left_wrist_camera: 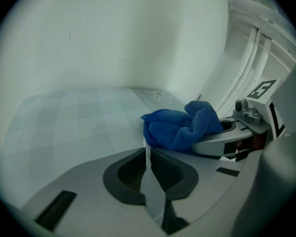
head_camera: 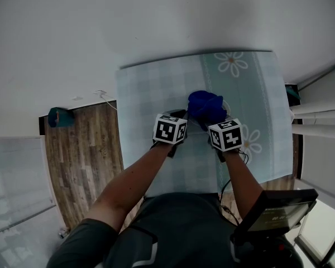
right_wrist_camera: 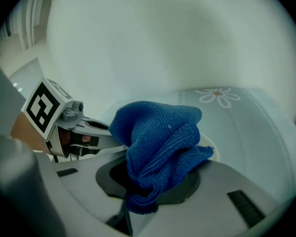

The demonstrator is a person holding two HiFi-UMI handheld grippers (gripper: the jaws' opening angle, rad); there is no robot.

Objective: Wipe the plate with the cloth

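A crumpled blue cloth (head_camera: pixel 206 107) lies on a white plate (head_camera: pixel 226 107) in the middle of the table, hiding nearly all of it. My right gripper (head_camera: pixel 213 119) is shut on the cloth (right_wrist_camera: pixel 160 142), which bunches up out of its jaws; a bit of the plate's rim (right_wrist_camera: pixel 210 143) shows beside it. My left gripper (head_camera: pixel 181 116) sits just left of the cloth. In the left gripper view its jaws (left_wrist_camera: pixel 147 151) pinch the plate's thin white edge (left_wrist_camera: pixel 148 169), with the cloth (left_wrist_camera: pixel 180 127) just beyond.
The table (head_camera: pixel 156 88) wears a pale checked cover with daisy prints and stands against a white wall. Wooden floor (head_camera: pixel 81 149) with a teal object (head_camera: pixel 60 116) lies to the left. White rails (head_camera: pixel 318 119) run along the right, and a dark device (head_camera: pixel 279 211) sits near my body.
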